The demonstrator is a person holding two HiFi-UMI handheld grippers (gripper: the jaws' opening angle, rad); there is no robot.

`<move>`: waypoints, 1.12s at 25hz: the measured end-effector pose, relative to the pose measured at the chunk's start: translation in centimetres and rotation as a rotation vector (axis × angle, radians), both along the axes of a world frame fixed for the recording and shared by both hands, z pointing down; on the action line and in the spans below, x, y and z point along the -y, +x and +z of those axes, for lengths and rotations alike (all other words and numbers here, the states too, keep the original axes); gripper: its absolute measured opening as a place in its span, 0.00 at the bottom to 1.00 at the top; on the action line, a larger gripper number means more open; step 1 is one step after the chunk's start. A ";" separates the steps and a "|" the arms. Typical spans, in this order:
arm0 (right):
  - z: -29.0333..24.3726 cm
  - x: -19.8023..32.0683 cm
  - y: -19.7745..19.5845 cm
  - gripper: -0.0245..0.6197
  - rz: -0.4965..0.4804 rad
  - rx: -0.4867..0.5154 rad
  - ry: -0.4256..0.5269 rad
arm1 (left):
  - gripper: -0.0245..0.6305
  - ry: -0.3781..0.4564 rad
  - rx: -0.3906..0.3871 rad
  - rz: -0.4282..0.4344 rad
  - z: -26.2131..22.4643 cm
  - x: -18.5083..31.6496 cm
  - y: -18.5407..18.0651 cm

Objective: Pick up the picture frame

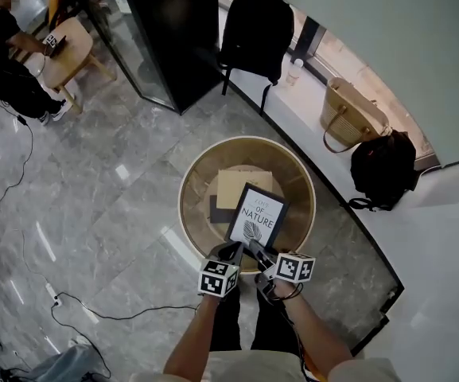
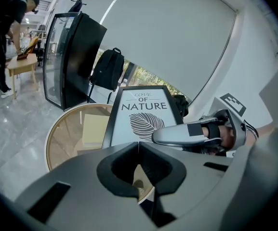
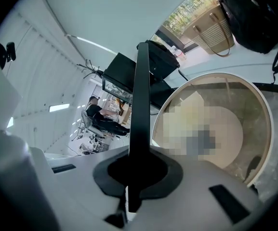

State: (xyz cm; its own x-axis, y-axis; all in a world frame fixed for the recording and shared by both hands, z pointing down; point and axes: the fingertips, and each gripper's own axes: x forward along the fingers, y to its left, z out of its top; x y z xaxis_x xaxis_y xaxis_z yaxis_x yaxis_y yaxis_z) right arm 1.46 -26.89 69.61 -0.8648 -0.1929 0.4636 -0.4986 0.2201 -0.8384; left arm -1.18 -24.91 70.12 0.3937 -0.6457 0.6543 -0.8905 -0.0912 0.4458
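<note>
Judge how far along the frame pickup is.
Done: the right tool is clamped on the picture frame's edge, and the frame stands tilted up over the round table. In hand: the lift, with the left tool shut at its lower edge. Left: carrying it clear.

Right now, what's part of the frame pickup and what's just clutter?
Job:
picture frame, clamped edge-on in the right tool
left tool, shut, by the frame's lower corner
round table beneath

Lying about:
tan card and dark pad on the table
backpack
tan handbag
black bag
bottle
display cabinet
</note>
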 end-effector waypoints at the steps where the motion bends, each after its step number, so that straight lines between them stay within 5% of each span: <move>1: -0.6 -0.4 0.3 0.10 -0.003 -0.005 0.003 | 0.07 0.003 -0.002 0.001 -0.6 -0.4 0.3; 28: -10.3 -10.9 3.3 0.10 0.014 -0.067 0.120 | 0.07 0.072 -0.036 0.070 -9.8 -10.4 3.4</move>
